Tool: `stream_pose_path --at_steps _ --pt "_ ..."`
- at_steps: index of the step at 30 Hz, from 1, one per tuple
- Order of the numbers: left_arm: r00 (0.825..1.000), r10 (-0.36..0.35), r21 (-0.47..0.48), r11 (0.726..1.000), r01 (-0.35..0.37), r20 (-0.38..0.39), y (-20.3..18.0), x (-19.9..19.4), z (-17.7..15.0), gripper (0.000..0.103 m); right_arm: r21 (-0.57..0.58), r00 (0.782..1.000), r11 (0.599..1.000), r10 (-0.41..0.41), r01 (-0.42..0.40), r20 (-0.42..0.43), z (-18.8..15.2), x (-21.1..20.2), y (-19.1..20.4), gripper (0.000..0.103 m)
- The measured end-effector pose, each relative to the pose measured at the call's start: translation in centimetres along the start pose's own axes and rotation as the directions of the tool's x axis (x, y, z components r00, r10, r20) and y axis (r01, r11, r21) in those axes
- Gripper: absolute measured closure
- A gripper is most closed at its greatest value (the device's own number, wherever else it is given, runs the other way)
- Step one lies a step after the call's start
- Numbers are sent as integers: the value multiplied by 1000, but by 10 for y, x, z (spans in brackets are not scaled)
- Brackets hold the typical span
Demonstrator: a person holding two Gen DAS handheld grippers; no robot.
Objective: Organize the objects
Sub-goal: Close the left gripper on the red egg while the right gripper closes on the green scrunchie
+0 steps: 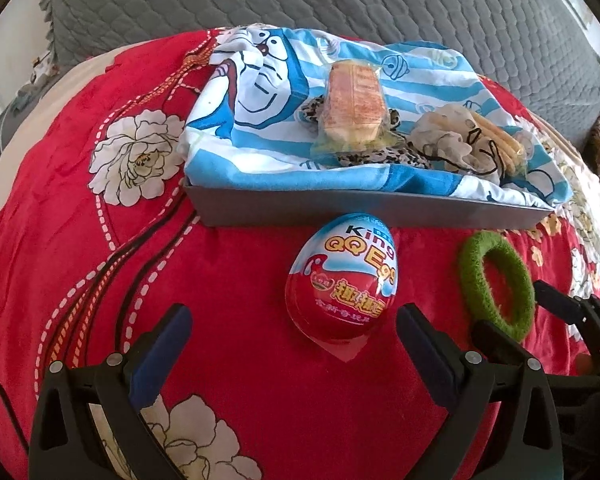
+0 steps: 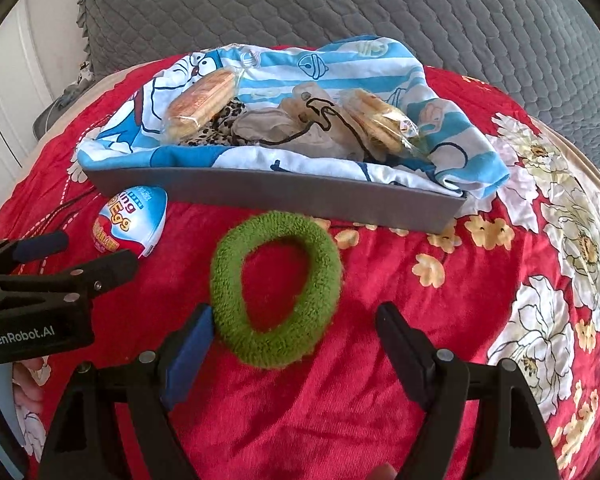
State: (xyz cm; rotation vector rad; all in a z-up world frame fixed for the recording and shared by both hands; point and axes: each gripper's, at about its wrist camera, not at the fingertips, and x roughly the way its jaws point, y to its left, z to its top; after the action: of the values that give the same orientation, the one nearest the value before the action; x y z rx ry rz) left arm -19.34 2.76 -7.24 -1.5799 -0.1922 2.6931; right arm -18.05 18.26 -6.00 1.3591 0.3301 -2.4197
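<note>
Left gripper (image 1: 292,324) spread wide, holding nothing; toy egg (image 1: 342,280) lies on the red floral blanket (image 1: 80,240) between its fingers, at 12 o'clock. Right gripper (image 2: 296,324) also wide; green fuzzy hair tie (image 2: 276,288) sits between its fingers, touching the left pad. Grey tray (image 2: 300,196) at 12 o'clock beyond both, lined with blue cartoon cloth (image 1: 260,80), holding two wrapped snack packs (image 1: 354,104), a leopard scrunchie (image 2: 216,124), and a beige pouch (image 2: 292,128).
</note>
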Motion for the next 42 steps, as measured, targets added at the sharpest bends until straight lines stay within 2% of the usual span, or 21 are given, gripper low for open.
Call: stream_pose_path --at_steps 24,29,37,42 --pt "1000 -6 7 1000 6 -1 -3 21 9 2 -16 1000 1000 10 -9 18 5 15 -1 23" --pt "1000 -3 12 1000 3 10 -3 23 10 2 -17 1000 1000 14 -13 24 7 17 -3 27" --pt "1000 -6 13 1000 6 23 -4 24 10 2 -21 999 1000 17 -17 35 9 17 -2 45" --pt "999 -14 19 1000 14 32 -4 21 10 12 -23 999 1000 22 -21 36 10 16 -2 52"
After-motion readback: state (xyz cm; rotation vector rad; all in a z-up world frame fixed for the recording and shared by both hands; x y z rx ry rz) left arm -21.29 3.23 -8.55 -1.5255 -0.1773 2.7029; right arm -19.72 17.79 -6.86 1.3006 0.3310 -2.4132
